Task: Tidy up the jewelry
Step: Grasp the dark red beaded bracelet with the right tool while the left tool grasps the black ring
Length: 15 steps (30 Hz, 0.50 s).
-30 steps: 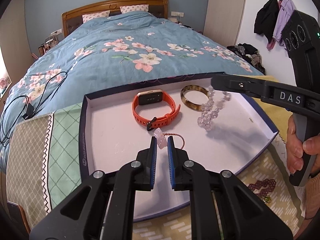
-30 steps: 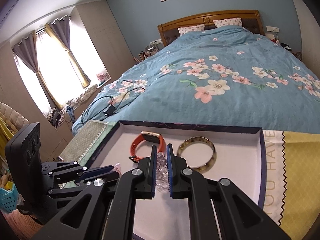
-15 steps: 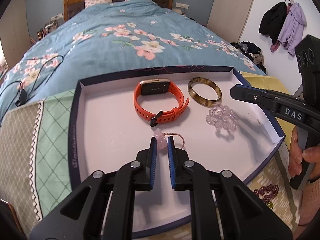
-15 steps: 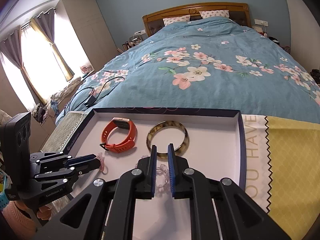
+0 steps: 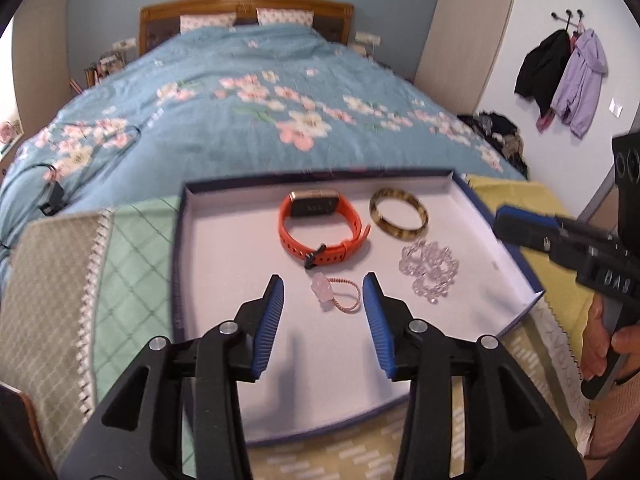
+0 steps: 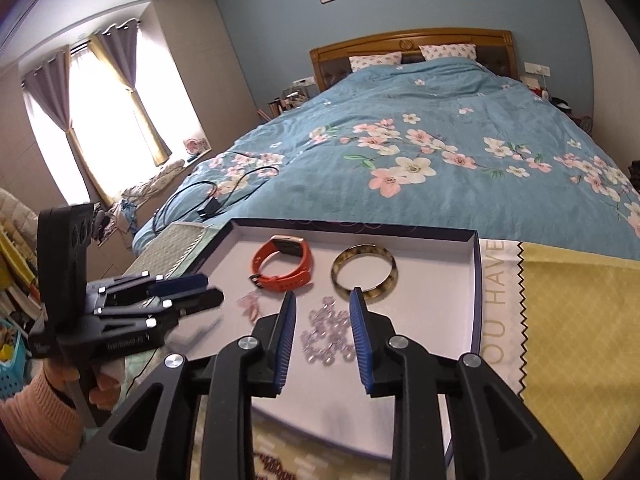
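A shallow white box tray (image 5: 224, 264) with a dark blue rim (image 6: 476, 280) lies at the foot of the bed. In it lie an orange watch (image 5: 320, 228) (image 6: 286, 266), a tortoiseshell bangle (image 5: 398, 212) (image 6: 364, 272), a clear bead bracelet (image 5: 430, 270) (image 6: 326, 338) and a pink charm on a thin cord (image 5: 334, 296) (image 6: 250, 306). My left gripper (image 5: 324, 300) is open and empty, its jaws either side of the pink charm. My right gripper (image 6: 322, 308) is open and empty above the clear bead bracelet; it also shows in the left wrist view (image 5: 520, 226).
The tray rests on patterned cloths, green and beige (image 5: 120, 264) to the left, yellow (image 6: 576, 320) to the right. A blue floral bed (image 6: 420, 152) lies beyond, with a black charger cable (image 6: 212, 200) on it. A dark beaded piece (image 6: 276, 466) lies on the cloth in front of the tray.
Both grippers have opened. The left let go of the pink charm and the right let go of the clear bead bracelet; both pieces now lie in the tray.
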Each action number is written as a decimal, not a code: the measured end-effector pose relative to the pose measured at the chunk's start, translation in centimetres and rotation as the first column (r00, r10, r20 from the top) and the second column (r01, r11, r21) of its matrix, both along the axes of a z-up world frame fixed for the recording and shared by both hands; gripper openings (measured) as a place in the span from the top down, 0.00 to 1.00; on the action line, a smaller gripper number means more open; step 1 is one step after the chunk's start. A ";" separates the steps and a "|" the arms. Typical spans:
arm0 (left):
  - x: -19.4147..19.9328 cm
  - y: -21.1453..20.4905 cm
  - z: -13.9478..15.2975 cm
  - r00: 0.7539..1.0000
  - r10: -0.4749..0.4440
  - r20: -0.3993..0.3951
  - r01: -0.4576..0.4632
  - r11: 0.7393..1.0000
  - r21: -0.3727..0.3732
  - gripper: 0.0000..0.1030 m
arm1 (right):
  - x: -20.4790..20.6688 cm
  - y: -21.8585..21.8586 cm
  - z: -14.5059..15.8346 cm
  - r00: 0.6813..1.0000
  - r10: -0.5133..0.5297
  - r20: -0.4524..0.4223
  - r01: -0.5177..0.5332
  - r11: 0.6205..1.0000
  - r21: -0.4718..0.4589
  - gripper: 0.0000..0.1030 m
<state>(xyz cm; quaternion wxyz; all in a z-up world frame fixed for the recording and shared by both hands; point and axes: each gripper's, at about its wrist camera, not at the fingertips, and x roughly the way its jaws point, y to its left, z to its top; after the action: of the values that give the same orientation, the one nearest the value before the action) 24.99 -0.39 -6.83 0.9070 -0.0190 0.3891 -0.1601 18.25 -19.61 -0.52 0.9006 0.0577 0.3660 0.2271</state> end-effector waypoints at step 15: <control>-10.7 3.4 2.4 0.989 0.046 0.138 -0.045 0.999 -0.012 0.48 | -7.1 -1.1 -2.3 0.998 0.052 -0.048 -0.054 0.997 -0.057 0.68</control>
<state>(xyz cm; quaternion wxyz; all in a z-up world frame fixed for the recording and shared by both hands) 14.30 2.98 -4.38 0.9351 -0.0207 0.3240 -0.1419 11.11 -20.74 -2.80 0.8869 0.0268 0.3947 0.2387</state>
